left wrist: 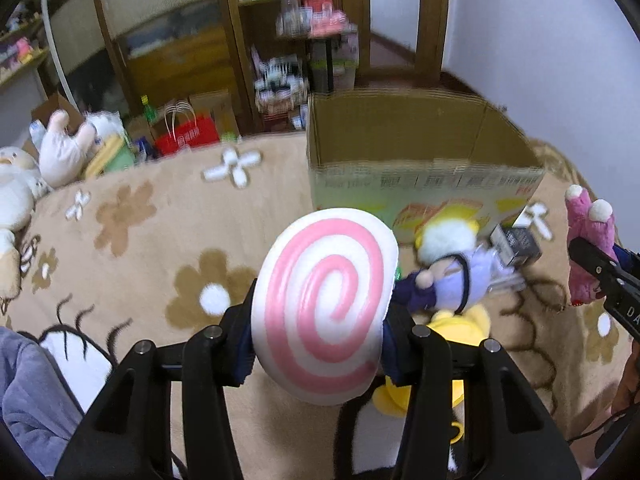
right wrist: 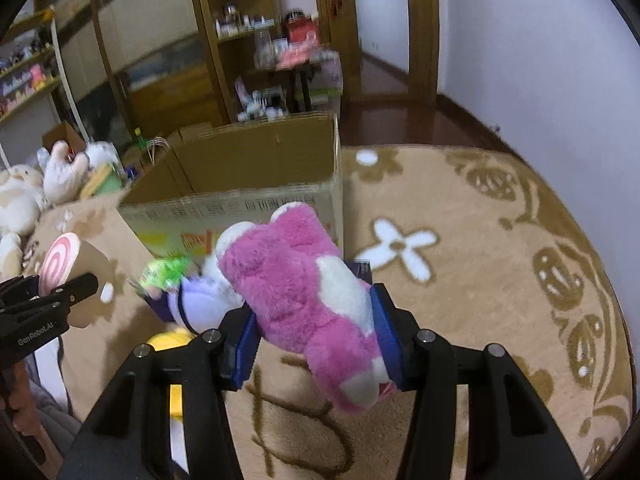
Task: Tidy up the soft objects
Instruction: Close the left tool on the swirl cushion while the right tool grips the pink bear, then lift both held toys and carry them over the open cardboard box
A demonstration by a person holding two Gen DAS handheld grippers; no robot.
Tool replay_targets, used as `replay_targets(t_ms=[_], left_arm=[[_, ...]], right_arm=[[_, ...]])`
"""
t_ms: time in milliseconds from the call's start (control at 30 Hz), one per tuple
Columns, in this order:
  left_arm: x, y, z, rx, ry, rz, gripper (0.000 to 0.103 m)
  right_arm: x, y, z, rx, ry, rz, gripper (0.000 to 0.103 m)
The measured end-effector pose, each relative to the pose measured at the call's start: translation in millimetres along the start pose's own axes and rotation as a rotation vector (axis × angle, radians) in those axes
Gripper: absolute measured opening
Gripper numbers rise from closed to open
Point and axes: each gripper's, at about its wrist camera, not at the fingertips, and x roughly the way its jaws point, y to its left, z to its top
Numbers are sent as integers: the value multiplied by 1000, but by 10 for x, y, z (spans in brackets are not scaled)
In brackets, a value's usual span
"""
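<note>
The left gripper [left wrist: 316,344] is seen with its jaws pinched on a white cushion with a pink spiral [left wrist: 326,304], gripped across its thin edge so that the round face is turned up toward the camera. The right gripper [right wrist: 316,344] is seen with its jaws clamped on a pink plush bear [right wrist: 308,300], held across the body, its long axis running away from the jaws toward the box.

Both toys are held clear of the flowered blanket [left wrist: 160,240] that carries everything. The open cardboard box [left wrist: 424,148] stands on the blanket toward its far edge, directly ahead of both grippers, its mouth facing up. From the left gripper it lies ahead and slightly right; from the right gripper [left wrist: 600,276], ahead and slightly left. Neither hand is judged clearly nearer.

A purple-clad doll [left wrist: 456,280] and a yellow plush toy [left wrist: 460,320] are left lying on the blanket between the grippers and the box's near wall, with a small dark box [left wrist: 516,246] beside them.

The coming move is judged to be a carry forward over the near wall, followed by a release into the box.
</note>
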Motion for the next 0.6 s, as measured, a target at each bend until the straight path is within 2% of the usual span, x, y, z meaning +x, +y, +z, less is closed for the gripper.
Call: replay_targets(t_ms=[200,333,600], left_arm=[[-371,-86,24,34,-171,13,47],[-566,-167,50,46,-255,9,47],[-780,-268,234,45,-330,-2,48]], right_arm=[[-295,10,85,6,-134,10,54],[-454,16,163,11,-205,18,54],[-647,84,333,-8,-292,37,55]])
